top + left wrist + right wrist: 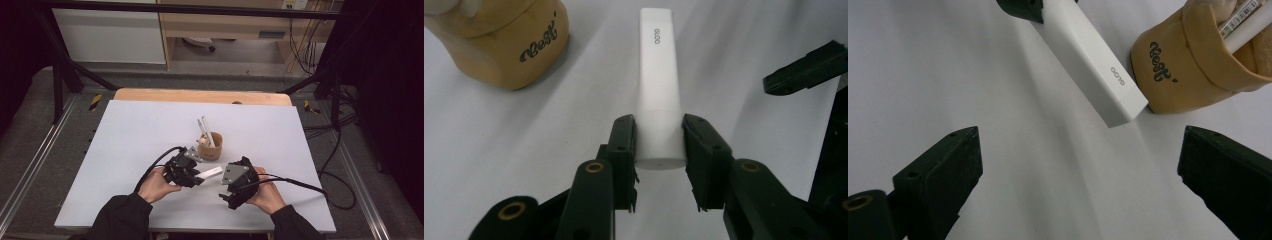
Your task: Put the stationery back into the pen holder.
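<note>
My left gripper [196,179] is shut on a white tube [658,95] at its capped end; the tube's flat sealed end points away over the white table. That same white tube [1091,62] crosses the right gripper view from the top. My right gripper [229,186] stands open just right of the tube's free end [212,173], its jaws wide apart with nothing between them. A tan wooden cup [212,146] with dark lettering stands just beyond the tube and holds two white tubes [206,131].
The white table top [125,150] lies on a wooden board whose far edge [200,95] shows. Black frame bars and cables run around the table; a cable [310,187] trails off to the right.
</note>
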Demonstrator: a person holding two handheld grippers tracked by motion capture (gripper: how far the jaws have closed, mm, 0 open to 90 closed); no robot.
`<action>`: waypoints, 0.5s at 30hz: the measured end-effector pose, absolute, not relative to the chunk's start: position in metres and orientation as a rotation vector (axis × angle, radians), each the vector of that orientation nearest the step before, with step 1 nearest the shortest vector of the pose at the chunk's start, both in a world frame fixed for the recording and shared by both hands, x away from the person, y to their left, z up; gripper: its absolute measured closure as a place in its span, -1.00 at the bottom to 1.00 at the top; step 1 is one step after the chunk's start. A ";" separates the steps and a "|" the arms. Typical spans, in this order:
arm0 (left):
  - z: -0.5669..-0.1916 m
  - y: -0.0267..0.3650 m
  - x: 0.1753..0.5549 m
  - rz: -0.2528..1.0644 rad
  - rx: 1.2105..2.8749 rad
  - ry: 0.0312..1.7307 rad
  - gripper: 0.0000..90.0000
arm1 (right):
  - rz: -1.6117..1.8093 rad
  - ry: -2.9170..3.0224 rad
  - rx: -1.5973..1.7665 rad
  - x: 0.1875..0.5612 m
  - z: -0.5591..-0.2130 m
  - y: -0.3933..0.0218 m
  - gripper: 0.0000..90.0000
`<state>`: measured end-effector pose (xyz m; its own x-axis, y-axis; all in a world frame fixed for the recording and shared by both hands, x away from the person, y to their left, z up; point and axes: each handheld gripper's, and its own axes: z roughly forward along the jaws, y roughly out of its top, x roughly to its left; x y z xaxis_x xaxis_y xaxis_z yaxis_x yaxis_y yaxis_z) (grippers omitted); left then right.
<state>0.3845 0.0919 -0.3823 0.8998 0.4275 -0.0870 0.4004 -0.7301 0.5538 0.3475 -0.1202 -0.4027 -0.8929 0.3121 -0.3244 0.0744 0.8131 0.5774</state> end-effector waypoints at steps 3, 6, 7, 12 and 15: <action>-0.380 0.086 0.387 0.056 2.491 0.571 0.47 | 0.784 2.580 0.262 0.347 -0.404 -0.119 -0.86; -0.378 0.079 0.387 0.037 2.497 0.564 0.47 | 0.772 2.567 0.229 0.346 -0.405 -0.119 -0.82; -0.378 0.076 0.388 0.033 2.507 0.555 0.47 | 0.764 2.566 0.218 0.346 -0.405 -0.120 -0.80; -0.379 0.062 0.388 0.027 2.538 0.522 0.47 | 0.723 2.533 0.159 0.344 -0.406 -0.121 -0.68; -0.379 0.054 0.388 0.025 2.555 0.504 0.47 | 0.710 2.518 0.116 0.343 -0.408 -0.122 -0.52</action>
<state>0.3878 0.0539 -0.3795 0.9302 0.3579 -0.0817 0.3482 -0.7896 0.5054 0.3433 -0.1219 -0.4075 -0.8628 0.2151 -0.4575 -0.0555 0.8592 0.5086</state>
